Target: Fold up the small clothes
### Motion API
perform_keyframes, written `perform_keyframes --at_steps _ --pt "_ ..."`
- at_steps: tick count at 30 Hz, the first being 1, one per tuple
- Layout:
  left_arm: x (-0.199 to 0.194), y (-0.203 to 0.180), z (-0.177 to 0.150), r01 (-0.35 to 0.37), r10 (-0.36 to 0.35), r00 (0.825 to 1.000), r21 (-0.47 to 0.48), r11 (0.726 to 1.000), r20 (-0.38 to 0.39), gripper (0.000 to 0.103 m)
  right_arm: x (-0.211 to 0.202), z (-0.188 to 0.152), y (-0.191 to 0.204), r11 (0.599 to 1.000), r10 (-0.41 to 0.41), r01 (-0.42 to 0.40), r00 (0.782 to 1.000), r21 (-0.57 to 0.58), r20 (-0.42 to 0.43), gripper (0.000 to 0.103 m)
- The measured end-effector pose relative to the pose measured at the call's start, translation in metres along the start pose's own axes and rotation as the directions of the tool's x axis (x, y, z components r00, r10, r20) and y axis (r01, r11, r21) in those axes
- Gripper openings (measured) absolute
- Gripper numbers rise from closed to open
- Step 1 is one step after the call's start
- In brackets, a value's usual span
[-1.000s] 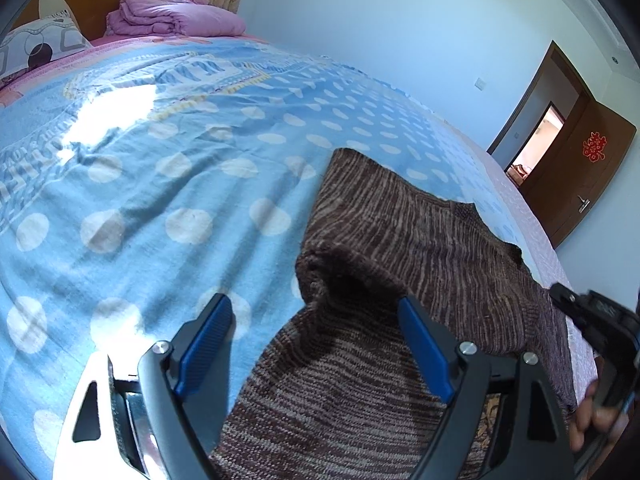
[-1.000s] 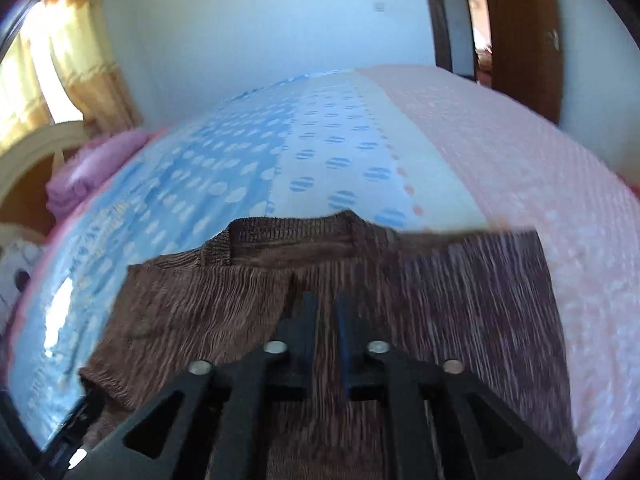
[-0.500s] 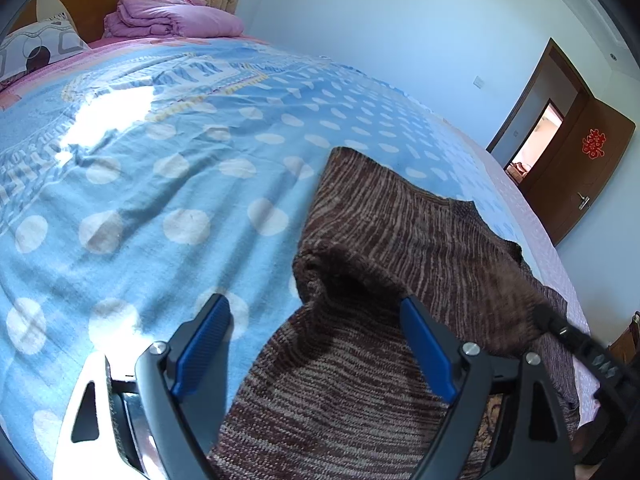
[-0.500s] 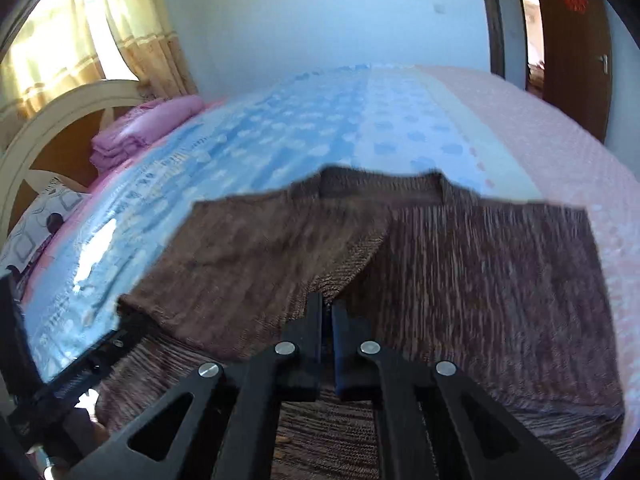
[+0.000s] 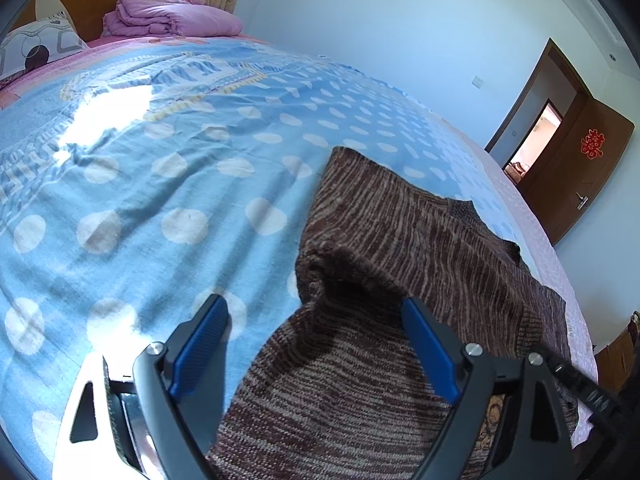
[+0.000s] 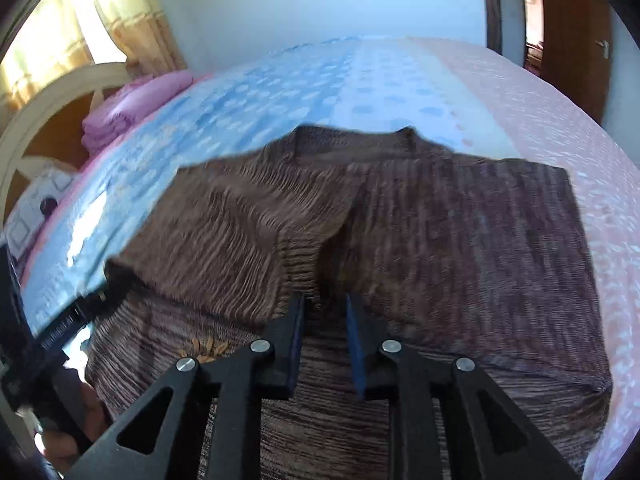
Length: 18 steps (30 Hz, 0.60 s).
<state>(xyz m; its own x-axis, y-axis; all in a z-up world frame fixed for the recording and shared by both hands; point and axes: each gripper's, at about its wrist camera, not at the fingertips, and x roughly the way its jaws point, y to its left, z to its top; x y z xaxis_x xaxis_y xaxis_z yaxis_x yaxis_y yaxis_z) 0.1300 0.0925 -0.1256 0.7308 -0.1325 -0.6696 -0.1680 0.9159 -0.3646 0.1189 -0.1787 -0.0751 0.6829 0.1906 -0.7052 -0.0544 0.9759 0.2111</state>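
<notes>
My left wrist camera sits low behind my left gripper, close over the brown sweater, and looks past my fingertips across the blue dotted bedspread toward the headboard beyond my left finger and the door beyond my right one. My right wrist camera rides just behind my right gripper, as near the sweater, facing its collar. Both views share the sweater, bedspread and door.

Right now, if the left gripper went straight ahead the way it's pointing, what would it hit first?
Probably the brown sweater: its folded-over sleeve edge bulges between the open fingers of the left gripper. Beyond lies the blue dotted bedspread. Depth is uncertain.
</notes>
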Motion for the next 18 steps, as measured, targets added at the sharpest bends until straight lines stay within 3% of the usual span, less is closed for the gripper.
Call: perform_keyframes --at_steps 1,3,7,8,10,11,12,18 --pt "0.0 0.0 0.0 -0.001 0.001 1.0 0.001 1.0 0.0 0.092 -0.004 0.007 -0.006 1.0 0.0 -0.001 1.0 0.024 0.03 0.026" --pt "0.0 0.0 0.0 0.0 0.0 1.0 0.002 1.0 0.0 0.092 -0.002 0.022 -0.015 0.998 -0.01 0.006 0.998 0.061 0.058 0.056" --pt "0.0 0.0 0.0 0.0 0.0 1.0 0.002 1.0 0.0 0.092 0.037 0.047 -0.012 1.0 -0.007 0.006 1.0 0.027 0.014 0.056" --pt "0.0 0.0 0.0 0.0 0.0 1.0 0.002 1.0 0.0 0.092 0.052 0.051 -0.007 1.0 -0.03 0.03 1.0 -0.009 -0.007 0.053" --pt "0.0 0.0 0.0 0.0 0.0 1.0 0.002 1.0 0.0 0.093 0.076 0.054 0.0 0.997 -0.042 0.039 0.998 -0.065 -0.048 0.036" --pt "0.0 0.0 0.0 0.001 -0.001 1.0 0.002 1.0 0.0 0.093 0.078 0.053 0.002 0.997 -0.031 0.027 0.998 -0.071 -0.055 0.016" --pt "0.0 0.0 0.0 0.002 -0.002 1.0 0.002 1.0 0.0 0.093 0.078 0.054 0.005 0.997 -0.015 0.012 0.999 -0.079 -0.044 0.005" --pt "0.0 -0.001 0.0 0.003 -0.003 1.0 0.007 1.0 0.001 0.094 0.049 0.07 0.024 0.977 -0.081 0.104 0.989 -0.188 0.124 0.004"
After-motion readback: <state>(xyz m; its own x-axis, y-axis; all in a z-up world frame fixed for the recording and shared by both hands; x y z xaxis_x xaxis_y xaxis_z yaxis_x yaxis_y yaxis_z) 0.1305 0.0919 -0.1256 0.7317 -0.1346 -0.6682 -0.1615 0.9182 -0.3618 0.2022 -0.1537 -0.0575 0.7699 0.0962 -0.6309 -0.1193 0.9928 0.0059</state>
